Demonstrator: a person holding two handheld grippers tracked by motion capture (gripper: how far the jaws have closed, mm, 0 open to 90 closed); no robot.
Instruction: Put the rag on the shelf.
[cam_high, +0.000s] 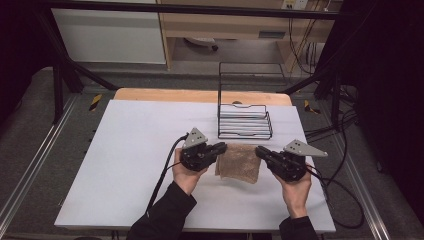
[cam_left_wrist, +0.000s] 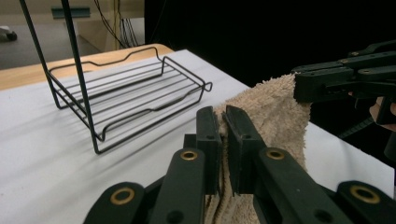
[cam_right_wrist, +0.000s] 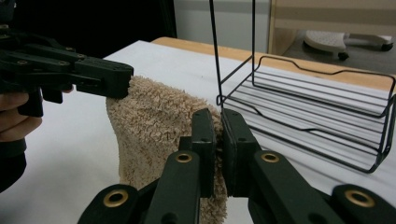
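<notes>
A beige terry cloth (cam_high: 239, 162) hangs stretched between my two grippers just above the white table, near its middle. My left gripper (cam_high: 223, 148) is shut on the cloth's upper left corner; in the left gripper view its jaws pinch the cloth (cam_left_wrist: 273, 112) edge. My right gripper (cam_high: 260, 151) is shut on the upper right corner, and the right gripper view has the cloth (cam_right_wrist: 154, 126) drooping below the jaws. Each gripper view also shows the other gripper clamped on the far corner.
A black wire rack (cam_high: 244, 122) with a tall wire back stands just behind the cloth, toward the table's far edge. Cables trail from both grippers off the front and right. The white table surface (cam_high: 130, 150) stretches wide to the left.
</notes>
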